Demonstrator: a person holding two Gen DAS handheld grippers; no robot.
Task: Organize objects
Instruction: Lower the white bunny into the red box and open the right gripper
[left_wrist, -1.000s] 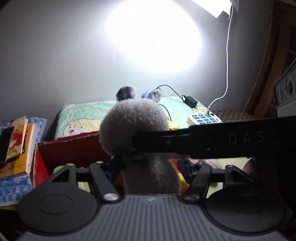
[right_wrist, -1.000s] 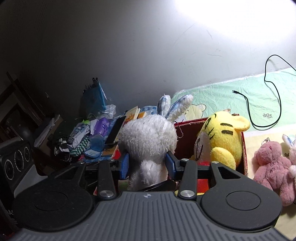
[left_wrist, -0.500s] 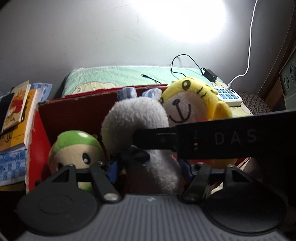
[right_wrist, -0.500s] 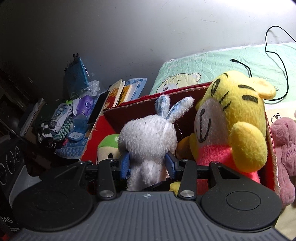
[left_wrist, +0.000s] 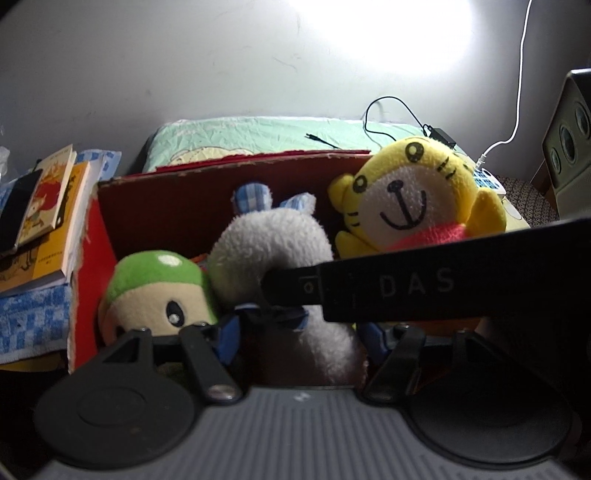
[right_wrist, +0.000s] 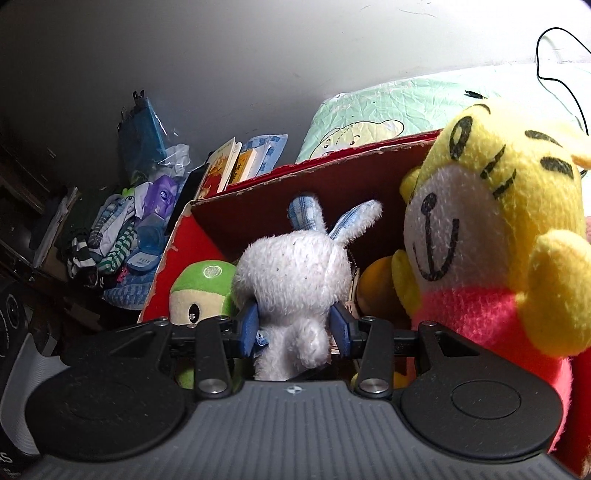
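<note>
The bunny (right_wrist: 291, 273) sits low in the red box (right_wrist: 258, 206), ears up, wedged between the green-capped doll (right_wrist: 201, 291) on its left and the yellow tiger (right_wrist: 491, 236) on its right. My right gripper (right_wrist: 293, 326) has it clenched: both blue pads press into the fur at its sides, tail end toward the camera.

From the left wrist I see the same bunny (left_wrist: 266, 247) between the blue fingers of my left gripper (left_wrist: 299, 328). Those jaws are opening; the bunny sits between them, but I can't make out the pads pressing on the fur any more. A black bar marked DAS (left_wrist: 424, 291), part of the other gripper, crosses in front of the bunny's body. The doll (left_wrist: 159, 291) leans at the box's left wall (left_wrist: 92, 266); the tiger (left_wrist: 413, 199) stands tall at the right, head above the rim.

Outside the box: a stack of books (left_wrist: 44, 221) on blue checked cloth to the left, a green quilt (left_wrist: 258, 136) behind with a black cable (left_wrist: 391, 118) across it, and a white cord (left_wrist: 517, 92) running down the wall. In the right view, a heap of clothes and packets (right_wrist: 129, 229) lies left of the box.
</note>
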